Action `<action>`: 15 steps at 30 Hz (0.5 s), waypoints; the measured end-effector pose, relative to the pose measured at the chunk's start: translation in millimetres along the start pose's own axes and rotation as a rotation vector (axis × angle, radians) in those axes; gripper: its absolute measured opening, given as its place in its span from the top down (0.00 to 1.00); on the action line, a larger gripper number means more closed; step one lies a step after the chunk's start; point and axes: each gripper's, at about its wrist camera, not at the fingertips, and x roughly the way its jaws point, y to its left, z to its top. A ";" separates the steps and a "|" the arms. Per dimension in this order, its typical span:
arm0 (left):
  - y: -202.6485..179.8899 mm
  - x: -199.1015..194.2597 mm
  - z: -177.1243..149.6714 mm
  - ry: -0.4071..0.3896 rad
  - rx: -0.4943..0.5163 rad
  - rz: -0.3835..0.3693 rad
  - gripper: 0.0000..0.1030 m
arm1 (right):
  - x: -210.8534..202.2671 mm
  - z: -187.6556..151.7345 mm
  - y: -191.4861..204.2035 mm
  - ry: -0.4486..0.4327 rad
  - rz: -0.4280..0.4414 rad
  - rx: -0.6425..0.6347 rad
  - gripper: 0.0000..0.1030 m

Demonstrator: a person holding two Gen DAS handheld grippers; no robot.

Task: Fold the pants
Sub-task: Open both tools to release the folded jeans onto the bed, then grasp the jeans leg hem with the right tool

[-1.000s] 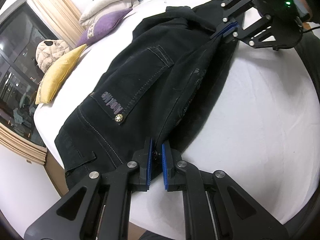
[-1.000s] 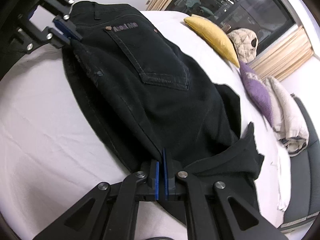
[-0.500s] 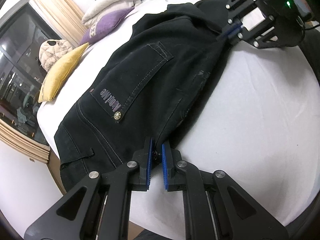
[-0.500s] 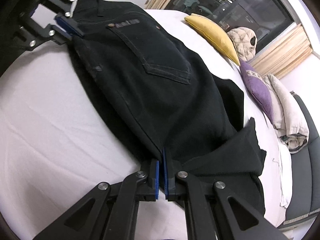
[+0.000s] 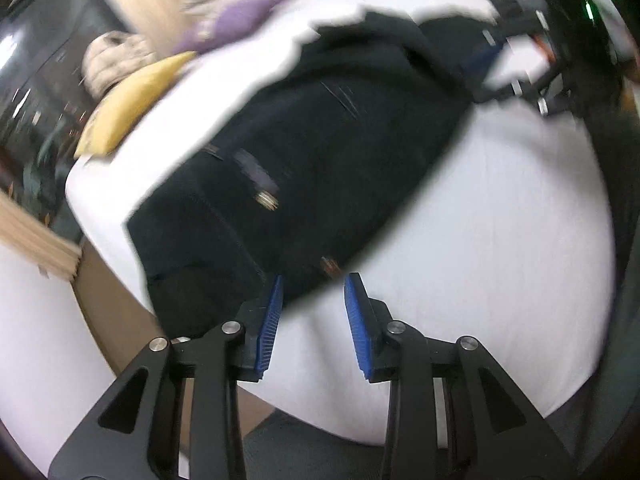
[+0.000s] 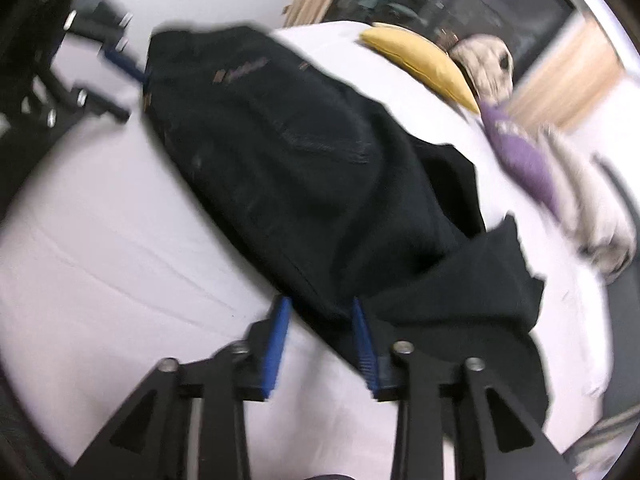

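Your left gripper (image 5: 312,320) is closest to you, and its blue pads (image 5: 270,324) are wide apart with nothing between them. The waist end of the black pants (image 5: 320,152) lies just past the pad tips, near the corner of the bed (image 5: 500,260), so it looks like you let go so the pants can rest flat. Your right gripper (image 6: 320,344) is open too, with its blue pads (image 6: 276,344) spread on either side of the folded edge of the pants (image 6: 300,168), and I can't tell if they touch the cloth. The pants seem to be folded leg over leg, with the back pocket (image 6: 324,136) facing up, and they stretch across the white sheet between your two grippers. A loose black leg end (image 6: 472,280) spills toward the right near your right gripper, so that part will likely need tidying or folding over next. Farther off, along the far edge of the bed, sit a yellow pillow (image 5: 128,104), a beige puffy cushion (image 6: 486,64) and a purple pillow (image 6: 524,160). They are well apart from the pants, so they should not get in your way. Both pictures are blurry.
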 end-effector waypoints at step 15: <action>29.3 89.9 45.5 0.049 -0.317 0.014 0.70 | 57.7 6.1 -36.4 0.072 0.095 0.282 0.65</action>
